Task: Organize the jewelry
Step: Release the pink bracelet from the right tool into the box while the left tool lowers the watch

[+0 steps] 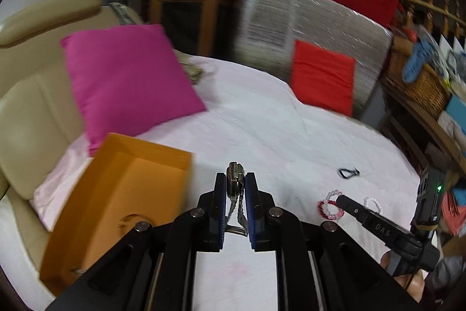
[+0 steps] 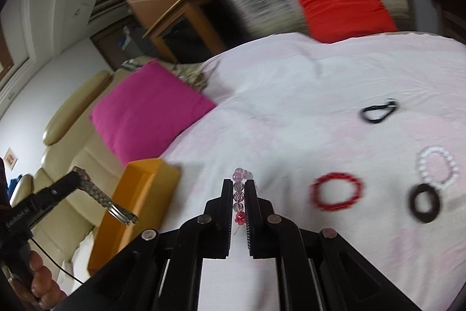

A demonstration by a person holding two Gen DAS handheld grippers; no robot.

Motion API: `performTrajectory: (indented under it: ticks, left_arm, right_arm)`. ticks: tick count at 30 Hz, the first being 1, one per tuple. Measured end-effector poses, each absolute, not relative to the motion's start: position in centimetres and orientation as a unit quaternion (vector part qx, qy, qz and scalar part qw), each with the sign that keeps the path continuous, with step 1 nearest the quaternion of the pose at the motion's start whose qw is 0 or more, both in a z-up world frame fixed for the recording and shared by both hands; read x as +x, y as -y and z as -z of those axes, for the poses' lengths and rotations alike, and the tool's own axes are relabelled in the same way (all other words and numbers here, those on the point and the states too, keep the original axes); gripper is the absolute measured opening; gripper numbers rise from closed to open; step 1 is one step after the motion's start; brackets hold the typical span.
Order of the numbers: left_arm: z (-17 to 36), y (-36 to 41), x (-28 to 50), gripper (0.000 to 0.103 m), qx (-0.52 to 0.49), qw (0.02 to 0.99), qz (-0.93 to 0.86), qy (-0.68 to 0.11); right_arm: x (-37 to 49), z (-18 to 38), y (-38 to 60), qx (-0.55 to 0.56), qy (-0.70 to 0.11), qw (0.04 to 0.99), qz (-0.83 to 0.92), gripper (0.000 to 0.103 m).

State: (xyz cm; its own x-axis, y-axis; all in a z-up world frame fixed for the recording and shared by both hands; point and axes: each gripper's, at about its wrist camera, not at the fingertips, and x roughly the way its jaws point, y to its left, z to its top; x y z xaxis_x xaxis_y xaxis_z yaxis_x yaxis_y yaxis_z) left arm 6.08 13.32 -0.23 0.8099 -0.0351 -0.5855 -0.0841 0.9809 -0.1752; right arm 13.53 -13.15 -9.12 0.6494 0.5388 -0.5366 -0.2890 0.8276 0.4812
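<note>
My left gripper (image 1: 236,179) is shut on a silver metal watch (image 1: 234,171), whose band hangs down between the fingers. An orange box (image 1: 122,188) lies open just to its left on the pale sheet. The right wrist view shows my right gripper (image 2: 238,184) shut on a pink and purple bead bracelet (image 2: 239,175) with a red bead. On the sheet to its right lie a red bracelet (image 2: 336,191), a white bead bracelet (image 2: 437,168), a black ring (image 2: 425,203) and a black hair tie (image 2: 378,110). The orange box (image 2: 139,194) sits left of it.
A magenta cushion (image 1: 125,80) leans on the cream sofa (image 1: 32,107) behind the box. A red cushion (image 1: 321,77) rests against a silver-wrapped panel (image 1: 305,28) at the back. Wooden shelves with a wicker basket (image 1: 419,83) stand along the right edge.
</note>
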Motion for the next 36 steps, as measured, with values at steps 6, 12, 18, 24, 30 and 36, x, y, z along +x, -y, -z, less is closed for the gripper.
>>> performTrajectory:
  ticks: [6,12,18,24,30,36]
  left_arm:
    - [-1.2,-18.7,2.8,0.013,-0.114,0.948,-0.052,-0.292]
    - [-0.8,-24.4,0.9,0.013,-0.13,0.944,-0.096,-0.288]
    - [2.5,-29.4,0.9,0.013,-0.139,0.925,-0.143,-0.322]
    - [7.3,-31.7,3.0,0.013,-0.132,0.904,-0.16,-0.375]
    - [11.2,-33.3,4.9,0.013,-0.127,0.883,-0.164,-0.421]
    - [14.2,-34.5,6.1,0.013,-0.109,0.863,-0.181,-0.458]
  right_arm:
    - [13.3,5.0,5.1,0.139,-0.34,0.884,-0.288,0.009]
    - [14.3,3.5,-2.9,0.112,-0.357,0.866,-0.332,0.009]
    - [15.6,5.0,-10.1,0.088,-0.385,0.846,-0.359,0.009]
    - [17.4,7.7,-16.4,0.063,-0.424,0.825,-0.367,0.009]
    - [19.8,10.5,-20.1,0.037,-0.463,0.812,-0.354,0.009]
    - [21.2,12.8,-21.8,0.006,-0.489,0.81,-0.323,0.01]
